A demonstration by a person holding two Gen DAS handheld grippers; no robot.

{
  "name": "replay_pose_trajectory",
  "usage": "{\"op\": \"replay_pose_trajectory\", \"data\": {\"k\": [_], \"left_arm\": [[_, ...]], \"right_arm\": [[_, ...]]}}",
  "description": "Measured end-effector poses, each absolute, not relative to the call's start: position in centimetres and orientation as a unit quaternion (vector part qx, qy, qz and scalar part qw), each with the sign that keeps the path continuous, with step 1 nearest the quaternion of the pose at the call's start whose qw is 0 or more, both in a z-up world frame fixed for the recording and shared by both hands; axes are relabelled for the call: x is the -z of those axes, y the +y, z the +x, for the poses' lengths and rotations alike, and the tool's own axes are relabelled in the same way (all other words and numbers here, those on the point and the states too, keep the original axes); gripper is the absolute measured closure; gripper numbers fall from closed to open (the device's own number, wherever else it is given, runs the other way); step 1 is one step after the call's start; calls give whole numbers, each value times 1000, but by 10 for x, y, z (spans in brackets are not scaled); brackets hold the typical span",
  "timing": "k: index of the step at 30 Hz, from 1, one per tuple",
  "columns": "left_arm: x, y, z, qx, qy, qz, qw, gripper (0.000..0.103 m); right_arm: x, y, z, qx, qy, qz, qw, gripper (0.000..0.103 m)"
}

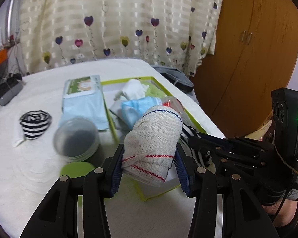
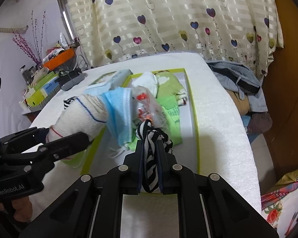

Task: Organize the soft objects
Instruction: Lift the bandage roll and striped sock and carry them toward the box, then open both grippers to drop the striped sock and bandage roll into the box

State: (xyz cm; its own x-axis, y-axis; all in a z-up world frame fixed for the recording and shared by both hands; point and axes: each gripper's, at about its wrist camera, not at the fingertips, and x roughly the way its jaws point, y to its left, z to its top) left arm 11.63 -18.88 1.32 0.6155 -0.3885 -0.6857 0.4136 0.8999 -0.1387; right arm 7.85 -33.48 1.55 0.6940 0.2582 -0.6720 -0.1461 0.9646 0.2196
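My left gripper (image 1: pixel 149 158) is shut on a cream bandage roll (image 1: pixel 155 136) with red and blue stitching, held above the near edge of the green-rimmed tray (image 1: pixel 127 80). It also shows in the right wrist view (image 2: pixel 79 113). My right gripper (image 2: pixel 150 154) is shut on a black-and-white striped cloth (image 2: pixel 151 144) above the tray (image 2: pixel 194 119). In the tray lie a blue face mask (image 2: pixel 119 111), a white sock (image 2: pixel 147 82), a green cloth (image 2: pixel 168 91) and a clear wrapper with red bits (image 2: pixel 145 103). A second striped cloth (image 1: pixel 35 123) lies on the bed at left.
A wipes pack (image 1: pixel 83 97) lies left of the tray. A round clear container (image 1: pixel 76 137) stands near it, with a green lid (image 1: pixel 77 169) in front. A grey case (image 1: pixel 8 91) sits at far left. Clothes (image 2: pixel 236 79) are piled at the bed's right edge.
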Motion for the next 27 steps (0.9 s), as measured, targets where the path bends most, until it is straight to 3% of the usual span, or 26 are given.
{"op": "replay_pose_trajectory", "data": {"k": [24, 27], "left_arm": [[11, -215, 168, 216, 414, 8, 884, 56], [11, -215, 166, 220, 418, 5, 881, 55]], "right_arm": [[-2, -343, 124, -110, 402, 74, 906, 90], [-4, -343, 121, -107, 395, 70, 910, 85]]}}
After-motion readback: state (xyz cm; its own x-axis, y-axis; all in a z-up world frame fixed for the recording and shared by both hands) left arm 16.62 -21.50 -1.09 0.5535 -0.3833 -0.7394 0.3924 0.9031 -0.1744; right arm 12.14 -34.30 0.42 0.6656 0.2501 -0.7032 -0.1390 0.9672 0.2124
